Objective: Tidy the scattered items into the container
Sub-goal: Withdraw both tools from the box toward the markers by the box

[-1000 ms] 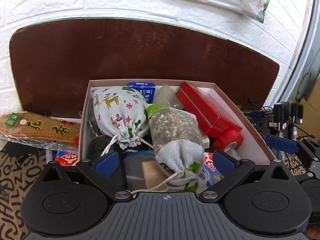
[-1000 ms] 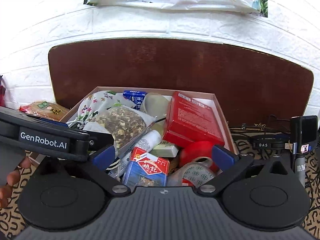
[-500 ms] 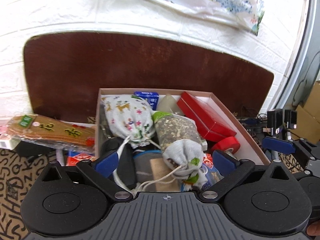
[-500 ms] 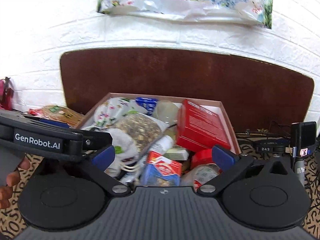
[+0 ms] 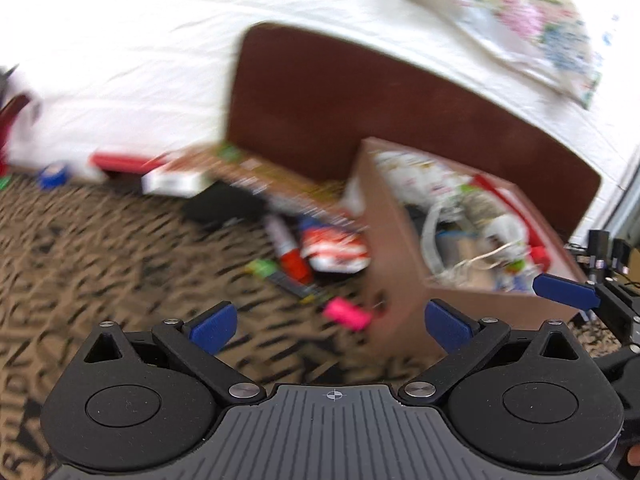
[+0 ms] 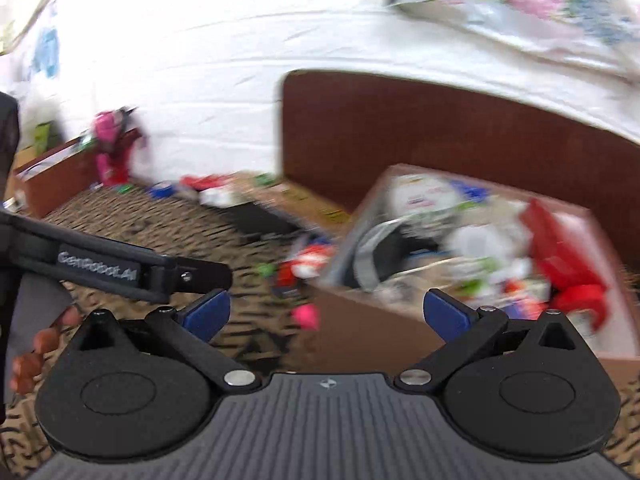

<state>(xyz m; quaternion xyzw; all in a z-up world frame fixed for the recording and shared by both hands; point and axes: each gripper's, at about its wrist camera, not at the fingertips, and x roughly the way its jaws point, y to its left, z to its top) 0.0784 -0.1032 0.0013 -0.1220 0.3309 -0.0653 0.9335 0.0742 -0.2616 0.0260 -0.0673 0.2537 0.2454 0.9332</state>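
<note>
The brown cardboard box [image 5: 394, 248] stands at the right, packed with cloth pouches, a red carton and other items; in the right wrist view the box [image 6: 360, 320] shows too. Left of it lie scattered items: a pink object [image 5: 346, 314] [image 6: 306, 316], a red-capped tube [image 5: 288, 248], a red-and-white packet [image 5: 334, 246], a long snack bag [image 5: 256, 176]. My left gripper [image 5: 332, 320] is open and empty above the patterned cloth. My right gripper [image 6: 326, 310] is open and empty too. Both views are blurred by motion.
A dark brown board [image 5: 360, 100] leans on the white brick wall behind the box. A blue tape roll [image 5: 54, 174] and a red box [image 5: 120, 160] lie far left. Cables and black devices [image 5: 604, 248] sit right of the box. The left gripper's body [image 6: 112, 268] crosses the right view.
Both grippers have swung left and pulled back from over the box, so the box now sits at the right and the scattered items on the cloth have come into view.
</note>
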